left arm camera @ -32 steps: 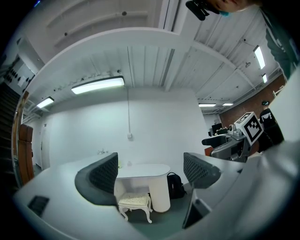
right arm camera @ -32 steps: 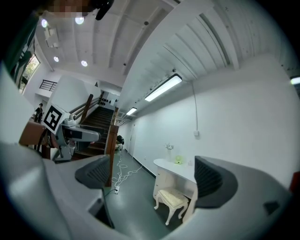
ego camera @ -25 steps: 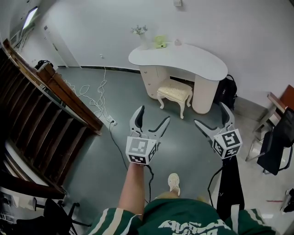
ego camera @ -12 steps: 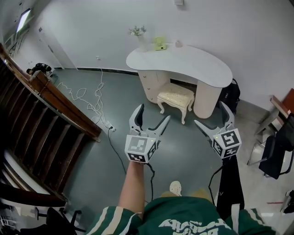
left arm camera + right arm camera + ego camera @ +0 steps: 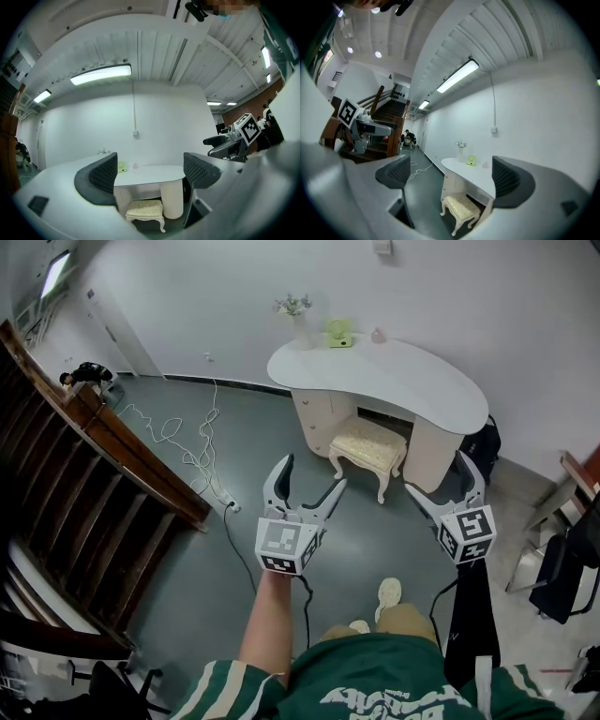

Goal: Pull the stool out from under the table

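Note:
A cream stool with carved white legs stands partly tucked under the white curved table against the far wall. My left gripper is held out level over the grey floor, open and empty, well short of the stool. To its right my right gripper is also open and empty, just short of the table's end panel. In the left gripper view the stool shows low between the open jaws, under the table. The right gripper view has the stool below the table.
A dark wooden stair railing runs along the left. A white cable with a power strip lies on the floor. A black bag sits right of the table, and an office chair further right. A vase stands on the table.
Both grippers have come forward toward the table, still open. The person has taken a step, one shoe now ahead between the grippers.

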A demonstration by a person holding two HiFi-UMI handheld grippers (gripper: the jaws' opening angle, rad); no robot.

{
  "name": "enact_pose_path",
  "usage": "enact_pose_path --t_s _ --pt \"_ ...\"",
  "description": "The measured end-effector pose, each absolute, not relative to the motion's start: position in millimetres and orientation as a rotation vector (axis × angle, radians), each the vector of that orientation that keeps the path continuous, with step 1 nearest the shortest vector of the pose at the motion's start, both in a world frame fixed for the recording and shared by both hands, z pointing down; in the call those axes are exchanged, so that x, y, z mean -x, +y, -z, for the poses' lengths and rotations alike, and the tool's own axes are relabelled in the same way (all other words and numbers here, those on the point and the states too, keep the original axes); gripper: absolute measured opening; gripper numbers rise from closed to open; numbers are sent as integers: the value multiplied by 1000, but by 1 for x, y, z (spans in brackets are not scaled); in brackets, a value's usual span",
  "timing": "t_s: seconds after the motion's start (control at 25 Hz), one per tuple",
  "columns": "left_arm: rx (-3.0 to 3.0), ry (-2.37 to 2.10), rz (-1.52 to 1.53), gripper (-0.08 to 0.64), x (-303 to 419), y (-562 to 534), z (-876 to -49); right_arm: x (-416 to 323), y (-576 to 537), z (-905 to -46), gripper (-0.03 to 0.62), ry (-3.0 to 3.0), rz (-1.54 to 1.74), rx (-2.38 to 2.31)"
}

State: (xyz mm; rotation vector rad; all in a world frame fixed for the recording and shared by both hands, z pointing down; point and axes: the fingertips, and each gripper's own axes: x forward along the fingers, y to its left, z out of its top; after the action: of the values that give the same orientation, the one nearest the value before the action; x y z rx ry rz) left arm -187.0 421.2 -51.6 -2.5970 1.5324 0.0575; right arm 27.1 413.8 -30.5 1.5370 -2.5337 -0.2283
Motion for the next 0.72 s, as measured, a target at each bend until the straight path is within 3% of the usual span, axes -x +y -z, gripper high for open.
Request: enact_pose_path --t_s 0.72 --pt "2514 1600 -42 434 186 272 48 -20 243 26 551 -2630 278 -1465"
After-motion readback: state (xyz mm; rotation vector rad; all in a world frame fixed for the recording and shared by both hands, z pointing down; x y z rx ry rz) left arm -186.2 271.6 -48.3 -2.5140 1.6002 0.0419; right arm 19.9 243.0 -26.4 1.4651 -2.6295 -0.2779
